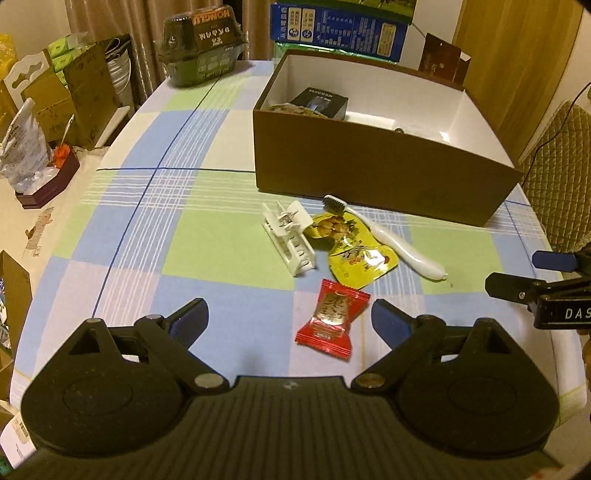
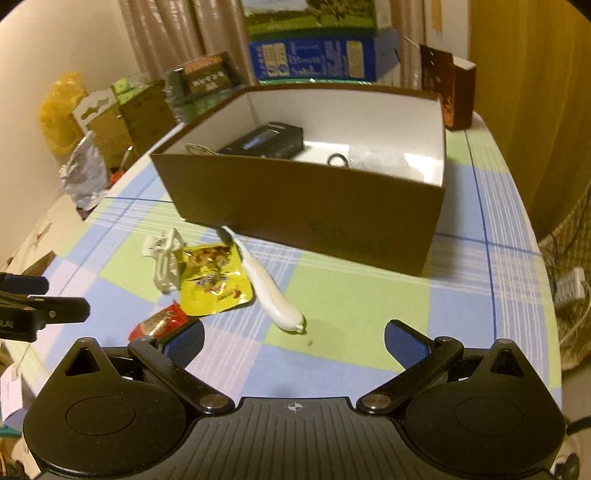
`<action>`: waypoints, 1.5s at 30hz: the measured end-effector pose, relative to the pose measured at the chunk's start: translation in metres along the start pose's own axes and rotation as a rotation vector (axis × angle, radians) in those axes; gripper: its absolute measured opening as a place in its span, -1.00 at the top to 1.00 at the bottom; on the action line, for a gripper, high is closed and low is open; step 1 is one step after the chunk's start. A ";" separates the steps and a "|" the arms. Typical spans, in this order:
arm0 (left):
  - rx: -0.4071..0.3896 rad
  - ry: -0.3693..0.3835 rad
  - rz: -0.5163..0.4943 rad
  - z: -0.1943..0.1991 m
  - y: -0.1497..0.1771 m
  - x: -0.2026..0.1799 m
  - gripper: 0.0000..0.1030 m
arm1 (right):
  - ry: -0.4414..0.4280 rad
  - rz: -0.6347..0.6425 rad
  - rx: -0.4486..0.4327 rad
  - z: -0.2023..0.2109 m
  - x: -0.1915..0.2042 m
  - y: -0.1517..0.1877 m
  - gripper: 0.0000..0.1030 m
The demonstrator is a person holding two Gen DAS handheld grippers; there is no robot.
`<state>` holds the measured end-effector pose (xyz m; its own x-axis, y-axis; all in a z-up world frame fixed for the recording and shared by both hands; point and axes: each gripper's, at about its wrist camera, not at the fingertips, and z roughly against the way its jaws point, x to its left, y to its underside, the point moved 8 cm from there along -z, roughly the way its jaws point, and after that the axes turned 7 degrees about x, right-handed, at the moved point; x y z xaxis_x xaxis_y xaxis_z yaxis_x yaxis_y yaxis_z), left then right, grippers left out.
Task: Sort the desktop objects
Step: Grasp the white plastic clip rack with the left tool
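A brown box [image 1: 369, 173] with white inside stands on the checked tablecloth; it also shows in the right wrist view [image 2: 306, 206] and holds a black box [image 2: 266, 140]. In front lie a white clip [image 1: 291, 236], a yellow snack packet [image 1: 351, 251], a white toothbrush [image 1: 391, 240] and a red candy packet [image 1: 332, 319]. My left gripper [image 1: 290, 323] is open and empty, its fingers astride the red packet's near end. My right gripper [image 2: 293, 339] is open and empty, just short of the toothbrush handle [image 2: 273, 295]. The red packet [image 2: 159, 323] lies by its left finger.
A dark instant-noodle bowl [image 1: 203, 44] stands at the table's far left. Blue and green cartons [image 1: 340, 22] and a brown carton [image 2: 450, 88] stand behind the box. Cardboard boxes and bags [image 1: 55, 92] crowd the left side. A quilted chair [image 1: 561, 166] is at the right.
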<state>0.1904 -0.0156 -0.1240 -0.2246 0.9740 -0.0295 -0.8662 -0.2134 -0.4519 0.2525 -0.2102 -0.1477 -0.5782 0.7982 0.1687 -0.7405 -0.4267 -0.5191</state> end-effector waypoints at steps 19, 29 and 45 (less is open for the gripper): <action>0.085 0.052 -0.060 -0.081 -0.040 0.015 -0.60 | 0.095 -0.160 0.060 -0.035 -0.030 -0.008 -0.96; 0.116 0.051 -0.095 -0.120 -0.055 0.016 -0.57 | 0.135 -0.228 0.093 -0.042 -0.042 -0.002 -0.96; 0.116 0.027 -0.150 -0.136 -0.066 0.047 -0.03 | 0.148 -0.246 0.114 -0.056 -0.037 -0.007 -0.96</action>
<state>0.2977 0.0548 -0.2172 -0.0783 0.9969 0.0055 -0.9350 -0.0715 -0.3473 0.2979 -0.2134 -0.1973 -0.3270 0.9331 0.1498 -0.8906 -0.2512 -0.3792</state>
